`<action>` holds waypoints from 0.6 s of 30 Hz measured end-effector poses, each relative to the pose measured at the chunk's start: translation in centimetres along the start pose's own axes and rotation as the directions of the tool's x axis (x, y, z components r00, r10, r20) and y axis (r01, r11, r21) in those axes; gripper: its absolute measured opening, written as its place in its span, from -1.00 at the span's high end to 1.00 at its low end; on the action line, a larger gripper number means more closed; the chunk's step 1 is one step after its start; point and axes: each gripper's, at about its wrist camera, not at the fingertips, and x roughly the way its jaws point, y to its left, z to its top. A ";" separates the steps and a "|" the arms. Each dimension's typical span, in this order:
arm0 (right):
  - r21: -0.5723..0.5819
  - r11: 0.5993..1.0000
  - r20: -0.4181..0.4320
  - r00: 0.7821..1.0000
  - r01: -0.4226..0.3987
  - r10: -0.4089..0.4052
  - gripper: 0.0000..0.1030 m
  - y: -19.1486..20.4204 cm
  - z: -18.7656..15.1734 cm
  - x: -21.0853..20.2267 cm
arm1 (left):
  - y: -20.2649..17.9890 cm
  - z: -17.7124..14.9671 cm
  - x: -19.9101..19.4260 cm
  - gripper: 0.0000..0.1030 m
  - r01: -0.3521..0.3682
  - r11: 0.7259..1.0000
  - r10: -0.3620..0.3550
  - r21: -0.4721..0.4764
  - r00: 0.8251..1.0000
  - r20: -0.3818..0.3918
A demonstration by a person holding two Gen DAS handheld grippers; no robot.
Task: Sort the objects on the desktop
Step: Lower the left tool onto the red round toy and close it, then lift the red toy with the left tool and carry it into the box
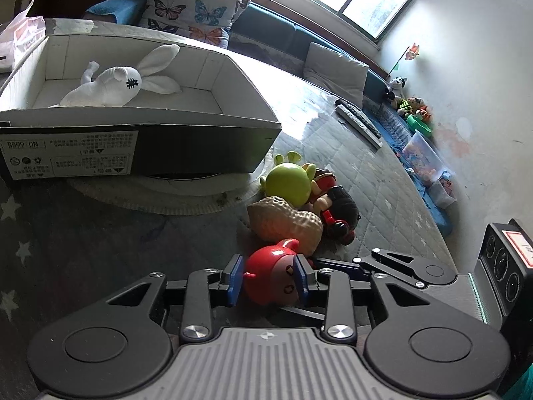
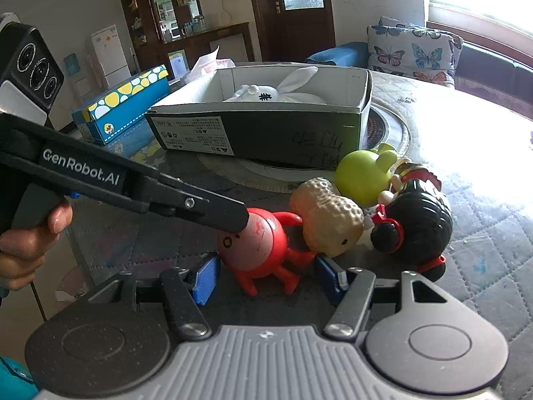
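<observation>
Left gripper (image 1: 268,281): blue pads either side of the red toy (image 1: 273,275), far pad touching its face, near pad with a sliver of gap. Reads as slack, not pinching. Right gripper (image 2: 266,278): pads spread wide, straddling the same red toy from the other side, neither one touching. So both tools are on one toy and nobody really holds it.

Landmark = red toy. It lies on the table (image 2: 483,233), legs toward the right gripper. Peanut toy (image 2: 328,221) touches it just behind. Green toy (image 2: 361,178) sits beyond the peanut, black-haired doll (image 2: 416,223) beside both. Open shoebox (image 2: 266,126) stands further back with a white rabbit (image 2: 283,91) already inside. Blue dotted box (image 2: 123,106) is left of the shoebox.

Risks, my read:
- Both tools closing at once: fingers collide, or the round head squirts out sideways.
- Glossy, round head with a loose left grip: slips on lift.
- Right finger crowds the peanut toy; closing could shove it and nudge the whole cluster.
- Hand (image 2: 30,243) holding the left tool sits close in.
</observation>
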 end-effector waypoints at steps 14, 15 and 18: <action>0.010 1.000 0.003 1.000 -0.006 0.006 -0.27 -0.1 0.1 0.4 | 1.3 0.2 1.1 0.17 0.083 0.995 -0.085 -0.057 0.995 -0.044; 0.014 1.000 0.004 1.000 -0.007 0.007 -0.27 -0.2 0.1 0.4 | 1.5 0.2 1.2 0.16 0.088 0.994 -0.091 -0.064 0.995 -0.044; 0.024 1.000 0.004 1.000 -0.010 0.010 -0.26 -0.3 0.1 0.6 | 1.9 0.2 1.4 0.15 0.101 0.990 -0.105 -0.094 0.994 -0.041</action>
